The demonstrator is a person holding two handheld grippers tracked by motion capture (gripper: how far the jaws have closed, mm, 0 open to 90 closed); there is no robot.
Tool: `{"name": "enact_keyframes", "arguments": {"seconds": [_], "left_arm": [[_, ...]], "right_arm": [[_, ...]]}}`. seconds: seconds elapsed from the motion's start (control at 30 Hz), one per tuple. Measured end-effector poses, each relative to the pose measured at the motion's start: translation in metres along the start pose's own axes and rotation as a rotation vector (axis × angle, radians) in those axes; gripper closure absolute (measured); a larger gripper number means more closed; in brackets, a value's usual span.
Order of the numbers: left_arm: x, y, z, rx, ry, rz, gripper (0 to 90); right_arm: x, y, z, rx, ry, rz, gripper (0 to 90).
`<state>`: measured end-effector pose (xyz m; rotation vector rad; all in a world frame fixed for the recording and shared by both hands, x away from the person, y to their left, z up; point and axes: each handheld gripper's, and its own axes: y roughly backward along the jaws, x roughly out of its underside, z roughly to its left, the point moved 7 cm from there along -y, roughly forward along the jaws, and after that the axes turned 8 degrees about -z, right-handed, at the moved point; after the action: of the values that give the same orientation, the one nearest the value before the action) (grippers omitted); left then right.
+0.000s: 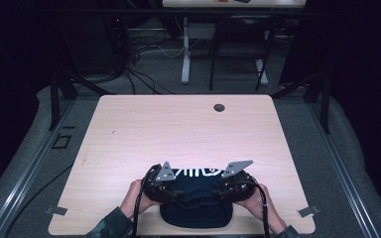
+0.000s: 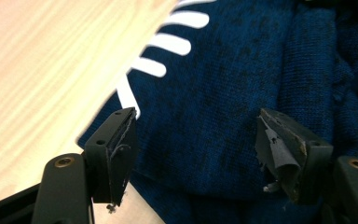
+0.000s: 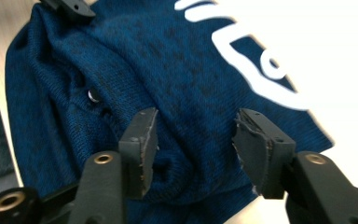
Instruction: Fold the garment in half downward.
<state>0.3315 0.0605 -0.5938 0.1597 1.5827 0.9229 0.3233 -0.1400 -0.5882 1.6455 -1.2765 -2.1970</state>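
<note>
High view: dark blue knitted garment (image 1: pixel 197 206) lying folded at the near edge of the wooden table (image 1: pixel 178 129), midway along it, with white lettering (image 1: pixel 198 172) along its far edge. Much of the cloth hidden under the two grippers and in shadow, so folds hard to make out. Left gripper (image 1: pixel 164 184) resting on the garment's left end, right gripper (image 1: pixel 233 181) on its right end, both tipped inward toward each other, grey plates on top. Left hand (image 1: pixel 135 197) and right hand (image 1: pixel 258 201) wrapped round the gripper bodies from behind, forearms cut off by the bottom edge. Jaw gaps not readable from here. Small dark round cap (image 1: pixel 219 107) set in the far part of the table.

Left gripper view: left gripper (image 2: pixel 196 144) with jaws standing well apart over the blue knit, pads clear of the cloth, nothing pinched. White stripes of lettering (image 2: pixel 168 44) blurred near the cloth's edge; bare wood beyond. Worn padding on the right-hand jaw.

Right gripper view: right gripper (image 3: pixel 196 140) with jaws apart, a raised fold of the knit between them, pads not pressing on it as far as visible. Small pale button (image 3: pixel 93 95) in a crease. White lettering (image 3: pixel 256 74) overexposed and hard to read. Tip of the other gripper cut off at the top left.
</note>
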Motion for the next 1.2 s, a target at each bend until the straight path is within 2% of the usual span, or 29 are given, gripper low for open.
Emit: {"name": "enact_keyframes", "arguments": {"seconds": [0.13,0.43,0.6,0.67,0.83,1.2], "left_arm": [[0.011,-0.003,-0.006,0.000,-0.011,0.030,28.8],[0.022,-0.005,-0.010,-0.029,-0.001,0.019,22.7],[0.026,-0.006,-0.010,-0.037,0.001,0.022,20.5],[0.027,-0.007,-0.009,-0.041,0.002,0.020,20.4],[0.029,-0.008,-0.009,-0.053,-0.002,0.019,20.4],[0.030,-0.010,-0.007,-0.070,0.002,0.005,15.5]], "right_arm": [[0.009,-0.002,0.004,-0.018,0.000,0.015,44.9],[0.021,-0.008,0.009,-0.008,-0.006,0.032,35.6],[0.026,-0.010,0.010,-0.006,0.011,0.044,27.9],[0.032,-0.013,0.009,0.007,0.028,0.081,22.8],[0.036,-0.013,0.008,0.010,-0.011,0.049,21.3],[0.038,-0.014,0.006,0.013,-0.018,0.046,19.5]]}}
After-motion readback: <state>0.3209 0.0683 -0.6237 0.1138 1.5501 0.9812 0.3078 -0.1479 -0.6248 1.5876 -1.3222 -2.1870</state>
